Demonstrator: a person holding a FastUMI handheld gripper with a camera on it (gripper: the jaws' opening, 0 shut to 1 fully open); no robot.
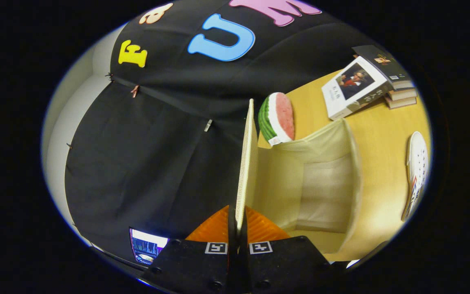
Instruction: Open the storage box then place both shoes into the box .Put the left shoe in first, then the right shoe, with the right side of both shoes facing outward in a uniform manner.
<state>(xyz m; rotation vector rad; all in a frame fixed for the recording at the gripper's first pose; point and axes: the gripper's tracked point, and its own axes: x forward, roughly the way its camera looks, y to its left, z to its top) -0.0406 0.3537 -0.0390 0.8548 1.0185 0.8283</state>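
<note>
My gripper (pixel 238 220) is shut on the lid (pixel 246 163) of the beige fabric storage box (pixel 343 163); both orange fingers (pixel 214 226) press on the lid's near edge. The lid stands swung up, edge-on, straight ahead of the fingers. To the right of the lid the box lies open and its pale inside is bare. A white shoe (pixel 416 173) with small holes lies on the wooden table (pixel 382 130) beyond the box's far side. The view is rolled, so the table stands at the right.
A watermelon-slice toy (pixel 278 118) sits on the table right behind the box. A stack of books (pixel 371 81) lies further back. A small lit screen (pixel 147 245) shows near the gripper's left side. The black cloth wall spreads to the left.
</note>
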